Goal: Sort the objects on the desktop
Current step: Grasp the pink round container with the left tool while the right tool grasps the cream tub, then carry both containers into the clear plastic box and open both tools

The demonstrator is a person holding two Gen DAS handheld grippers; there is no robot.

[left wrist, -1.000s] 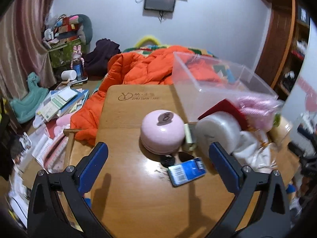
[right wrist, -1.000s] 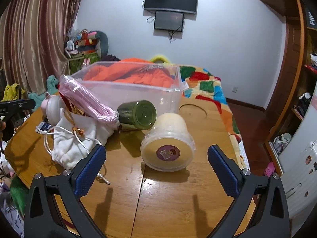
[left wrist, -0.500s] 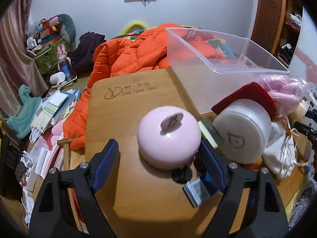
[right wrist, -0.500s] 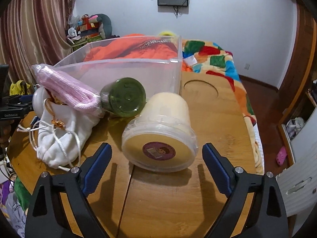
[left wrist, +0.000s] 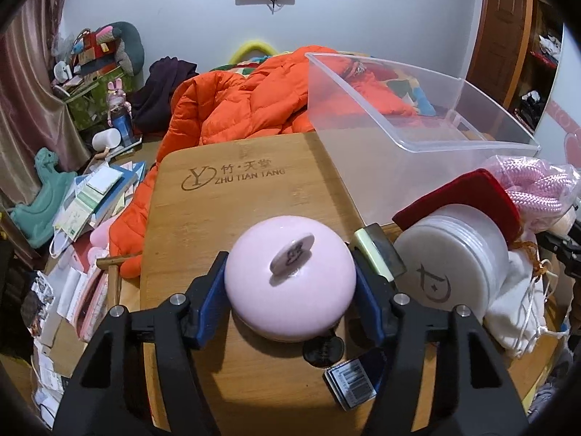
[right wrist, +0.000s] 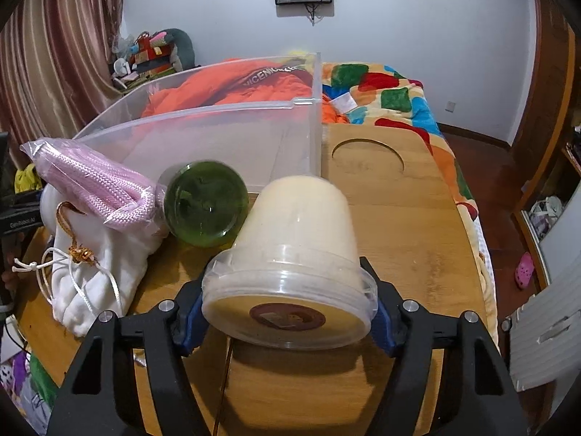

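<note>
I've just closed both in — my left hand-held gripper (left wrist: pixel 290 290) pinches the pink dome (left wrist: pixel 289 279), the right hand-held gripper (right wrist: pixel 287 309) clamps the cream tub (right wrist: pixel 294 254), both on the bench (left wrist: pixel 232 196) — ready to lift into the clear bin (left wrist: pixel 417 123).

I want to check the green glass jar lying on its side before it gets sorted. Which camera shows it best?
The right wrist view: the green glass jar lies there unobstructed, its round base facing the camera, between the pink rope bag and the cream plastic tub. The left wrist view does not show it.
</note>
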